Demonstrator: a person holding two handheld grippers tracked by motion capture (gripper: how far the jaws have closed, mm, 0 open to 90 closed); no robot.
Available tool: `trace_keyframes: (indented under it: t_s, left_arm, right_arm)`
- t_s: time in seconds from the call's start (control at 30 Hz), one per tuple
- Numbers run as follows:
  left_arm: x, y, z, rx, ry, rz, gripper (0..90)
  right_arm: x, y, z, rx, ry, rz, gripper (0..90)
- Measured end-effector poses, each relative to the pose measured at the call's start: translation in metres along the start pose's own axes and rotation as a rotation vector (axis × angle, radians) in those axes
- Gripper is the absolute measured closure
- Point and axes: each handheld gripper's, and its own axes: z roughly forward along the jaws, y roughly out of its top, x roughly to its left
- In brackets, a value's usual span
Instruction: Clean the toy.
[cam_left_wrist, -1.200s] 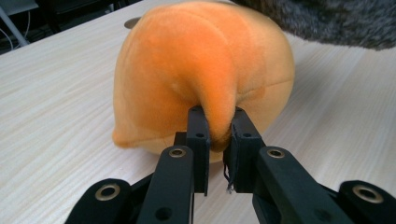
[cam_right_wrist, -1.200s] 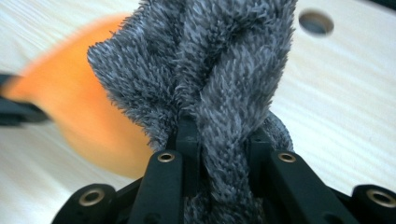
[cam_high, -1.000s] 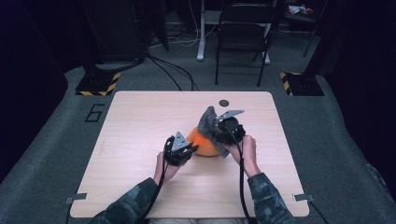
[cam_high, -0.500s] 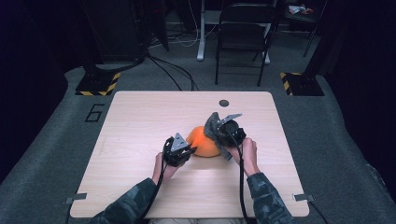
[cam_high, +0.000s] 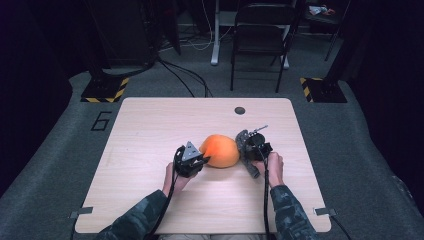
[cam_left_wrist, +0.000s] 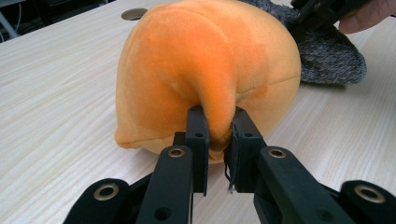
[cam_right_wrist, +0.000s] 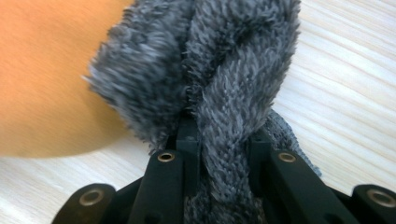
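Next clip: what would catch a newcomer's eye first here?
The bright orange plush toy near the middle of the pale wooden table, against the dark room. The left tool pinches a fold of its orange fabric, while the right tool is clamped on a fuzzy grey cloth at the toy's right side. A black chair stands on the floor beyond the table's far edge.

Bare pale wooden tabletop (cam_high: 150, 130) lies open from nine to twelve o'clock; the round orange plush cushion (cam_high: 220, 150) blocks the centre between both hands.
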Motion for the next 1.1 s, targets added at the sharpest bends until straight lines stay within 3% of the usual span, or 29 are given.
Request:
trace_keyframes:
  t_s: [0.1,0.17,0.27,0.37,0.47,0.53,0.63,0.67,0.73,0.83,0.93,1.1]
  left_arm:
    - [0.002,-0.001,-0.001,0.004,-0.008,-0.014,80.6]
    - [0.003,-0.002,-0.001,0.0,-0.005,-0.029,80.5]
    - [0.004,-0.001,-0.001,0.0,0.0,-0.026,80.3]
    - [0.004,-0.001,-0.001,-0.001,0.002,-0.028,80.1]
    - [0.005,-0.002,0.0,-0.011,0.012,-0.035,79.6]
    - [0.006,-0.004,-0.002,-0.008,0.016,-0.03,77.3]
    - [0.004,-0.003,-0.003,-0.003,0.043,0.005,63.5]
    - [0.001,-0.003,-0.004,-0.001,0.073,0.04,58.1]
    - [-0.002,-0.005,-0.002,0.011,0.09,0.071,48.3]
    - [-0.005,-0.008,0.007,0.026,0.093,0.078,40.5]
    - [-0.007,-0.011,0.014,0.018,0.09,0.087,42.8]
    - [-0.009,-0.01,0.017,0.002,0.104,0.09,66.7]
  right_arm:
    - [-0.006,0.003,-0.016,-0.036,-0.021,0.017,74.0]
    - [-0.009,0.007,-0.032,-0.092,0.0,0.028,74.0]
    - [0.001,0.012,-0.048,-0.139,0.022,-0.006,74.0]
    - [0.019,0.019,-0.058,-0.174,0.094,-0.051,73.9]
    - [0.035,0.022,-0.053,-0.154,0.129,-0.093,74.0]
    - [0.043,0.023,-0.044,-0.136,0.106,-0.108,74.0]
    - [0.043,0.022,-0.036,-0.142,0.086,-0.108,74.0]
    - [0.042,0.021,-0.036,-0.142,0.085,-0.108,74.0]
    - [0.04,0.02,-0.035,-0.149,0.087,-0.1,74.0]
    - [0.037,0.019,-0.032,-0.151,0.098,-0.095,74.0]
    - [0.039,0.019,-0.031,-0.151,0.089,-0.103,74.0]
    - [0.04,0.017,-0.03,-0.16,0.081,-0.095,74.0]
